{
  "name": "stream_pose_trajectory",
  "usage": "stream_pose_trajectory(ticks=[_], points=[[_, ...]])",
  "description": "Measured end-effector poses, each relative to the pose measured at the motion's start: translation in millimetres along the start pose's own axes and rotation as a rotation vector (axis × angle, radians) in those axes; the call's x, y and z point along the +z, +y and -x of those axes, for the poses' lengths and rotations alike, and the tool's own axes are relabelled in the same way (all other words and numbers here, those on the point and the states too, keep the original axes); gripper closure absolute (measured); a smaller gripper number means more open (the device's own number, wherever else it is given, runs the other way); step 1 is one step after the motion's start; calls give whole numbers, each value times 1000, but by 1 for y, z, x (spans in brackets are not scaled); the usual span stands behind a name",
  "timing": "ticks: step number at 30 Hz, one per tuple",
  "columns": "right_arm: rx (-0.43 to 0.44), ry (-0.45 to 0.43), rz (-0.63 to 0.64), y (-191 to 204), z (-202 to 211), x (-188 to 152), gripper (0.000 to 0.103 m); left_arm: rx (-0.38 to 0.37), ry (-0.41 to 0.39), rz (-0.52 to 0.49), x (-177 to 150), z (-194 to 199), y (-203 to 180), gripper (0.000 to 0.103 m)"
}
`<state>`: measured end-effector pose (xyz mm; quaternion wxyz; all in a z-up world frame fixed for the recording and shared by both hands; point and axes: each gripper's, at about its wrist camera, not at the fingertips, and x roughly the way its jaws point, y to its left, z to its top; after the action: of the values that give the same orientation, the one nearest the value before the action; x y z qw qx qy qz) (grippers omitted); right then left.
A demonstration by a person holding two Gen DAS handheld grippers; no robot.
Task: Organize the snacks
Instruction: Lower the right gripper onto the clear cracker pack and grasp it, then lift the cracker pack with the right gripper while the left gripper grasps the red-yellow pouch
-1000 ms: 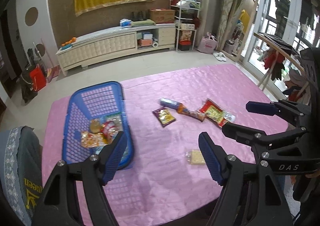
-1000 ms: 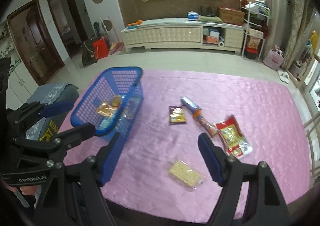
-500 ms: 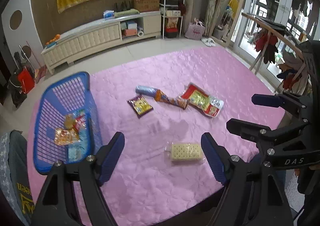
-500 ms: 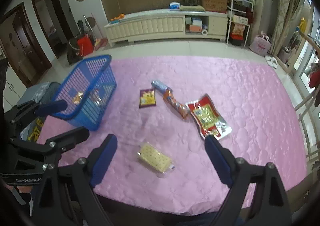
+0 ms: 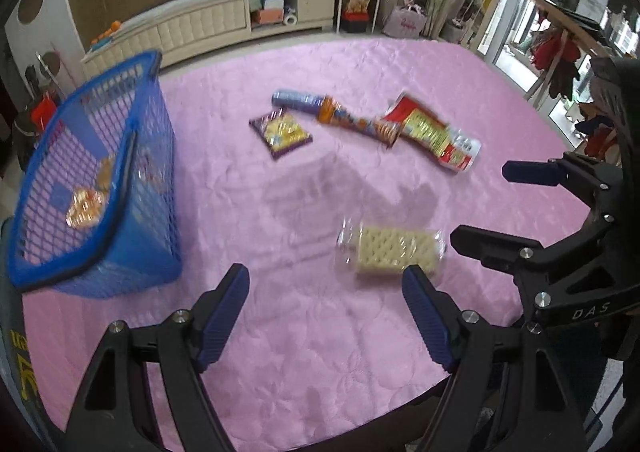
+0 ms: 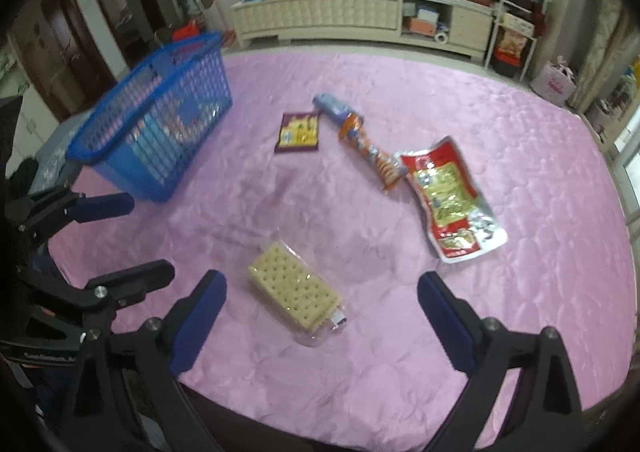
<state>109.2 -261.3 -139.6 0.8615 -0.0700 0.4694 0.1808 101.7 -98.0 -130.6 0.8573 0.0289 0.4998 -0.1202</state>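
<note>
The cracker pack (image 6: 295,294), pale crackers in clear wrap, lies on the pink quilted cover (image 6: 500,124) near its front edge. In the right wrist view it sits between the two blue pads of the right gripper (image 6: 322,322), a little toward the pad at 9 o'clock, and touches neither. The jaws of this gripper stand wide apart and have just been opening; nothing is clamped between them.

In the left wrist view the same pack (image 5: 394,250) lies at about 1 o'clock from the left gripper (image 5: 326,316), just beyond the tip of its pad on the 3 o'clock side. Whether pad and wrap touch there cannot be told. The left jaws are apart as well, with only bare cover between them.

The other loose snacks lie farther off at 12 to 1 o'clock from the right gripper: a small purple packet (image 6: 299,132), a long blue and orange tube pack (image 6: 356,136), and a red and yellow pouch (image 6: 450,198), whose near end touches the tube pack. The blue basket (image 6: 156,132) stands at about 10 o'clock, well apart from the crackers, with a few wrapped snacks inside.
</note>
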Motion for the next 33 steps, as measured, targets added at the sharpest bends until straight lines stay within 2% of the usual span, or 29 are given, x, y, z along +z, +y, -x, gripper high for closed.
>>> stream_pose_trajectory(ticks=[9,16,20,26,28,29,33], points=[[28,95,136,9,-49,-17,2,-14,90,50,-29,-37,9,26],[64,127,215,15,-76,-12,2,-26,132,84,-35,-55,15,26],[92,142,258,18,-87,-12,2,-7,141,71,-37,-60,16,26],[83,75,344,28,-83,-23,14,2,138,77,-38,-61,18,26],[91,51,348,28,-78,-26,25,9,139,82,-39,-60,17,26],[94,46,351,28,-76,-27,34,10,141,85,-39,-61,17,26],[92,28,356,25,-69,-31,49,16,143,92,-38,-61,14,26]])
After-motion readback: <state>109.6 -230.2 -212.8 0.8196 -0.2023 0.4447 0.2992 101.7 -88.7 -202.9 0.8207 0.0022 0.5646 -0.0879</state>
